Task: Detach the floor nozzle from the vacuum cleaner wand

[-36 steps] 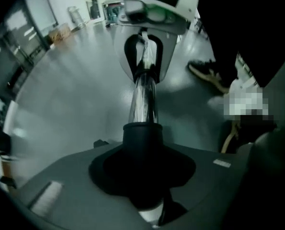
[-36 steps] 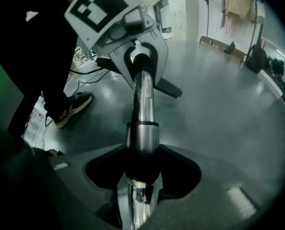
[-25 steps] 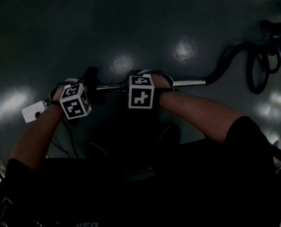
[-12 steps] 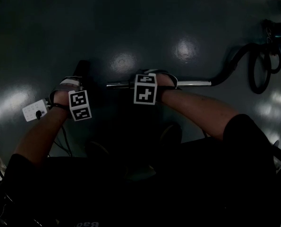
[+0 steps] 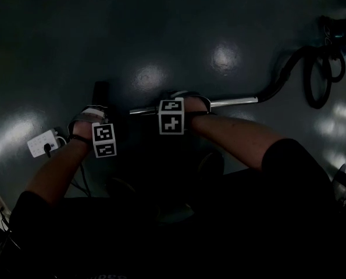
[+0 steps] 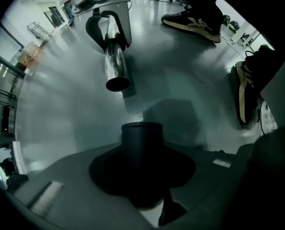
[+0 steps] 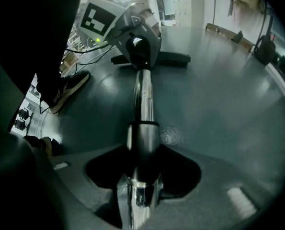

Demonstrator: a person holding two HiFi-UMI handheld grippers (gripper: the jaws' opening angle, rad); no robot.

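Head view shows the person from above, with both forearms reaching down to a metal wand (image 5: 231, 102) that lies across the dark glossy floor (image 5: 161, 28). The right gripper (image 7: 140, 176) has its jaws closed on the wand, a little back from the wand's open end. In the right gripper view the shiny tube runs straight out between the jaws. The left gripper (image 6: 142, 164) is just beyond that open end, and its jaws, partly apart, are pressed on the round black neck of the floor nozzle (image 5: 101, 92). The nozzle is already off the wand: in the left gripper view the wand's hollow end stands apart from the neck, with bare floor between them (the two are not quite in one line). At the wand's other end a black hose (image 5: 289, 68) bends away and makes loops on the floor. A white power strip (image 5: 43, 143) lies past the left gripper, further from the wand. A dark shoe (image 6: 192, 19) with pale stripes stands on the person's side of the wand
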